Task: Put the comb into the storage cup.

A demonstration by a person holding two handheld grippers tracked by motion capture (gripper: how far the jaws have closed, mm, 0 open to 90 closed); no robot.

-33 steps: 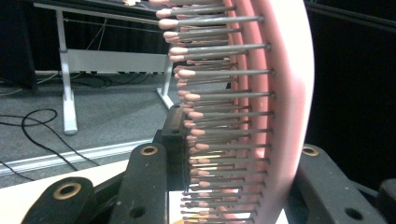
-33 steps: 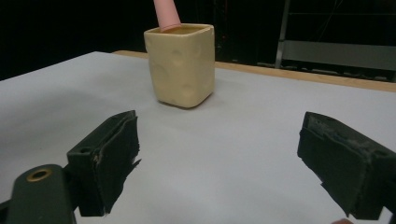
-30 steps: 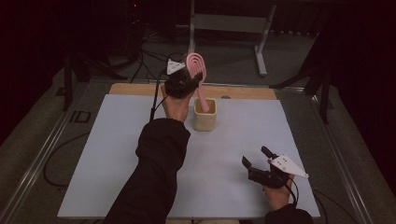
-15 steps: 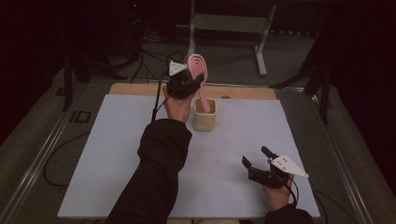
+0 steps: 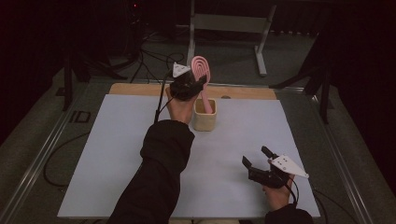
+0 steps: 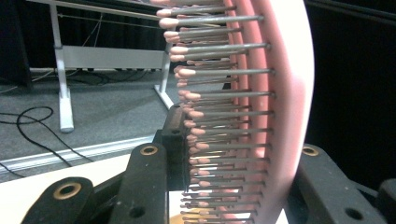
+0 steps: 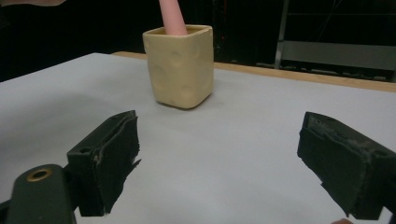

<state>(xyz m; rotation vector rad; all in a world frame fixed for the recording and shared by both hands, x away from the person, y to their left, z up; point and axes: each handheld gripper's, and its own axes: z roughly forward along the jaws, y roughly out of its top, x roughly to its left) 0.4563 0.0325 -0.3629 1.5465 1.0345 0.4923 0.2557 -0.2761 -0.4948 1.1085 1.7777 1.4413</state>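
Handle of pink hairbrush (image 5: 201, 70) hidden inside cup (image 5: 204, 121); left gripper (image 5: 194, 84) clamps head.

Both forearms wear black long sleeves, the left sleeve (image 5: 161, 158) bunched in soft folds near the cuff, the right cuff (image 5: 286, 215) just peeking in at the bottom edge of the high view. Each hand carries a black gripper topped by a pale grey three-cornered plate — the left gripper (image 5: 196, 83) also trails a thin black cable down past the wrist. Close up, the left gripper's arms are matte black bars with brass-ringed pivot holes (plain unlined holes sit lower on the same bars). The right gripper (image 7: 219, 163) has blocky black pads — their edges ragged and worn — and one brass-ringed pivot hole.
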